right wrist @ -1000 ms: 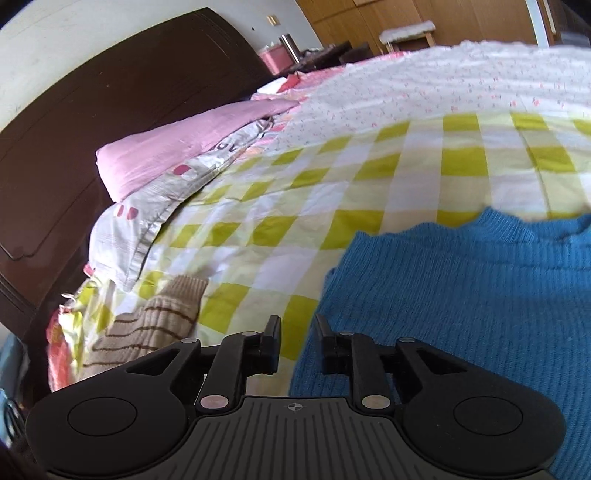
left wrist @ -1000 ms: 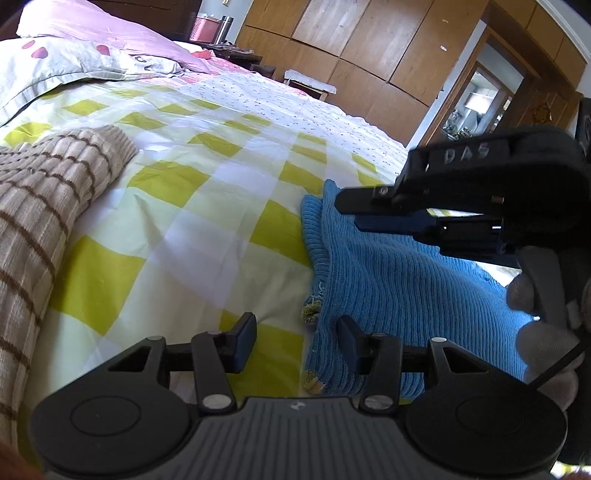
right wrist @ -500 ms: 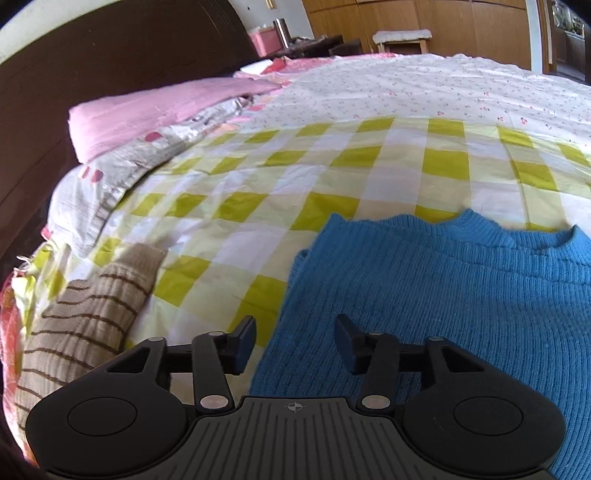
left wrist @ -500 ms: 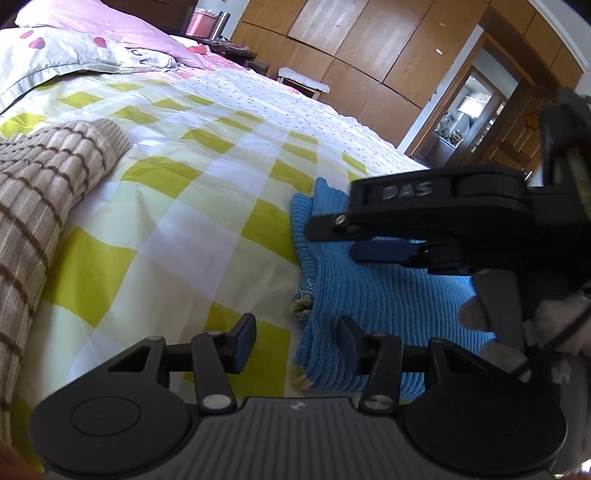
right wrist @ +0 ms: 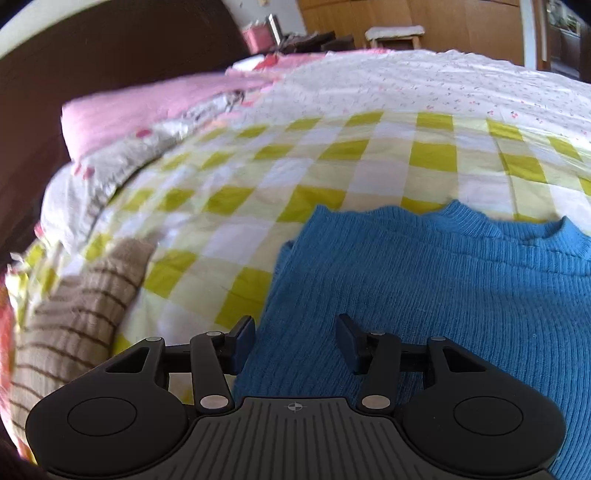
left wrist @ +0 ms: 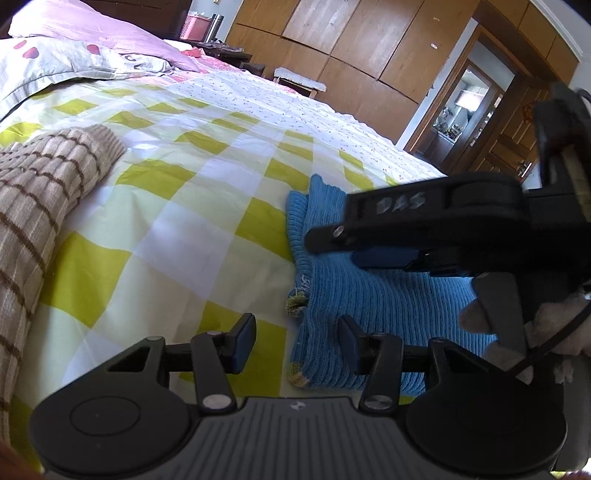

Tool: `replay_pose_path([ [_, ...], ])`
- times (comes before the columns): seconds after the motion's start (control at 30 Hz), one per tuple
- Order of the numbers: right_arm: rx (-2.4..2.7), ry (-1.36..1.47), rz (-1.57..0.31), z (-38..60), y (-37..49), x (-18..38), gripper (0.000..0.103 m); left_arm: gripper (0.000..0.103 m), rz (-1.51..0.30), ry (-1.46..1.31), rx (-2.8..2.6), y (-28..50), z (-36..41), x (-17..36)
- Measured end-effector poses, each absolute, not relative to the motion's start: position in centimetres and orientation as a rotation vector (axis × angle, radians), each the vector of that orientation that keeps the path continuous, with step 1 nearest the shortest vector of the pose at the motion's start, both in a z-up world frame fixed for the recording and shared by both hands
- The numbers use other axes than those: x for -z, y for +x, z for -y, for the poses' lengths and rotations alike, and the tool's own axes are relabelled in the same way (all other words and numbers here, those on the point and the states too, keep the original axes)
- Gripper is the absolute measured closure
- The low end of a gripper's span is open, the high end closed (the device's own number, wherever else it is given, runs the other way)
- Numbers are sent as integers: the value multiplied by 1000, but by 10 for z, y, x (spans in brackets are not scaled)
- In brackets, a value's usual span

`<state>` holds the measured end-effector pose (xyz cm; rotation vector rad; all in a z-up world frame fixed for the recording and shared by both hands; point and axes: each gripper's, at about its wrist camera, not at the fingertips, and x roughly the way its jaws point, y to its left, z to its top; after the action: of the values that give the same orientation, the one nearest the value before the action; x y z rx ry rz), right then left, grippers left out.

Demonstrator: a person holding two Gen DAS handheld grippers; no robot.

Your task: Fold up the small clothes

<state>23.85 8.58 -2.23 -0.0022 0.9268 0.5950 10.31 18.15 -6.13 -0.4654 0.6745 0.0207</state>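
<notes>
Left gripper (left wrist: 297, 341) open over folded blue sweater's (left wrist: 376, 306) edge on checked bedspread (left wrist: 177, 229).

A bedroom in a home. A wide bed (left wrist: 207, 177) fills the view, covered with a yellow-and-white checked sheet, with a pink pillow (left wrist: 92, 29) against a dark wooden headboard (right wrist: 122, 59). Floor-to-ceiling wooden wardrobes (left wrist: 351, 48) line the far wall, a small stool (right wrist: 394, 32) stands before them, and an open doorway (left wrist: 461, 107) leads to another room.
</notes>
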Motion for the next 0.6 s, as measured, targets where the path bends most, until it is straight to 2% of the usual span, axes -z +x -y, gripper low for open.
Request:
replay_pose_path([
  [0.23,-616,67,-902,-75,232,15,55,50,-667,-449,-20,104,-180,60],
  [0.33,-590,32,-945,-77,237,24,55,50,-672,-443,-23,104,-178,62],
  [0.6,-611,104,-881,-50,223,5,55,50,-641,-394,-25,100,-173,54],
])
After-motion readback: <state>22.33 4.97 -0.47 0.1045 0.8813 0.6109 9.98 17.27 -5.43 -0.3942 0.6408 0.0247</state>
